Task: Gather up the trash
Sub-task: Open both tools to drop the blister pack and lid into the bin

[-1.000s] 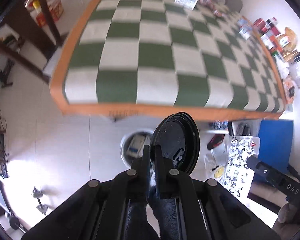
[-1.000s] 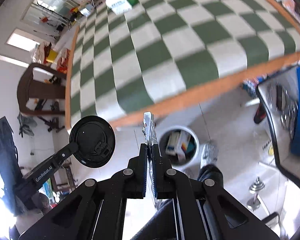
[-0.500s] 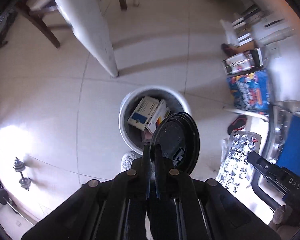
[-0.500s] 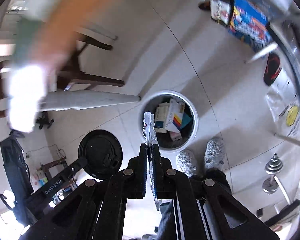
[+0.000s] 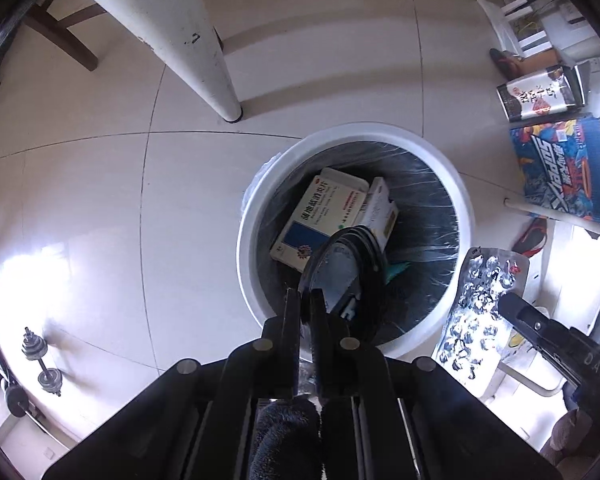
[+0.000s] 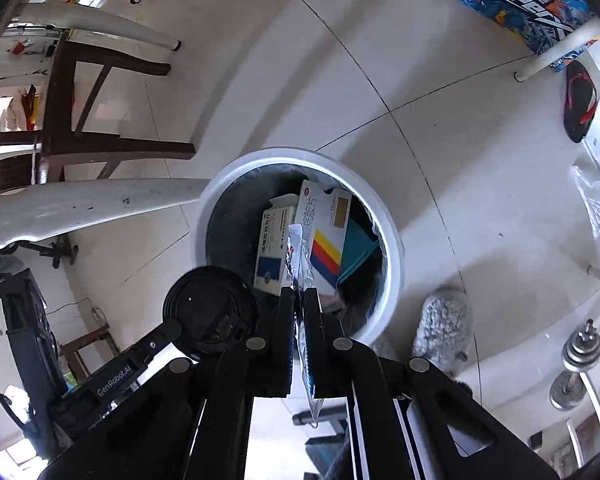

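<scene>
My left gripper (image 5: 307, 300) is shut on a black plastic cup lid (image 5: 346, 272), held on edge over the near rim of a white trash bin (image 5: 456, 184). My right gripper (image 6: 299, 294) is shut on a silver pill blister sheet (image 6: 298, 256), held edge-on above the same bin (image 6: 392, 240). The sheet (image 5: 480, 312) shows flat in the left wrist view, just right of the bin. The lid (image 6: 210, 316) shows in the right wrist view at the bin's left rim. Several medicine boxes (image 5: 320, 216) lie inside the bin.
A white table leg (image 5: 196, 40) stands behind the bin, and a dark wooden chair (image 6: 84, 104) further off. Printed boxes (image 5: 560, 168) lie on the floor at right. Dumbbells (image 5: 40, 364) and grey slippers (image 6: 440, 324) are on the tiled floor.
Both grippers swung down from the checkered table toward the floor and closed in on the bin. The lid and the blister sheet now hang over the bin's opening, still gripped.
</scene>
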A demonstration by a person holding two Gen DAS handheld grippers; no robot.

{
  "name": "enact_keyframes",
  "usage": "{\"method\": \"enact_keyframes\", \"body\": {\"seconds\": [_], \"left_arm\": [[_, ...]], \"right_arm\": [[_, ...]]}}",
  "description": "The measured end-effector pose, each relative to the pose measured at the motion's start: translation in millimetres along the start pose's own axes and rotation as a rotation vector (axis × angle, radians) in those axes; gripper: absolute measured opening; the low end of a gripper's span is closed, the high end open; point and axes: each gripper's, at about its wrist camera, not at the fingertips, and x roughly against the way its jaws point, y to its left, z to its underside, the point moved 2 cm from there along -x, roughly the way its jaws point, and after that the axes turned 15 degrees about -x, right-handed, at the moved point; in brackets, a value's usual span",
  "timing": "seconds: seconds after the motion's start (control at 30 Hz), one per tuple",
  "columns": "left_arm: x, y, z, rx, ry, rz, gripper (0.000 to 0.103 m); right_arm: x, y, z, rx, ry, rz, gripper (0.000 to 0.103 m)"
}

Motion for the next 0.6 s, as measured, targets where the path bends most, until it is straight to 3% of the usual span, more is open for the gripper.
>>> {"method": "enact_keyframes", "body": {"seconds": [0.1,0.13,0.17,0.2,0.23,0.3,0.37,0.43,0.6], "left_arm": [[3,4,4,0.015,0.0,0.001,0.006],[4,5,5,0.014,0.003,-0.011,0.007],[7,5,6,0.012,0.0,-0.024,0.01],[11,5,8,0.004,-0.005,-0.046,0.028],[16,4,9,-0.005,-0.013,-0.072,0.063],[29,6,14,-0.012,-0.042,-0.111,0.094],[36,6,18,-0.024,-0.054,-0.133,0.095],[42,7,24,-0.029,-0.039,-0.13,0.103],[66,4,40,-0.044,-0.036,-0.155,0.103]], "right_arm": [[-11,3,-1,0.006,0.03,0.016,0.006],[-13,3,-1,0.01,0.028,0.02,0.011],[-14,4,0,0.017,0.029,0.042,0.029],[-13,4,1,0.028,0.017,0.072,0.04],[-10,4,3,0.043,-0.001,0.098,0.058],[-3,4,6,0.079,-0.042,0.156,0.071],[4,7,12,0.14,-0.081,0.23,0.092],[10,9,19,0.191,-0.116,0.305,0.101],[31,16,33,0.266,-0.163,0.385,0.103]]}}
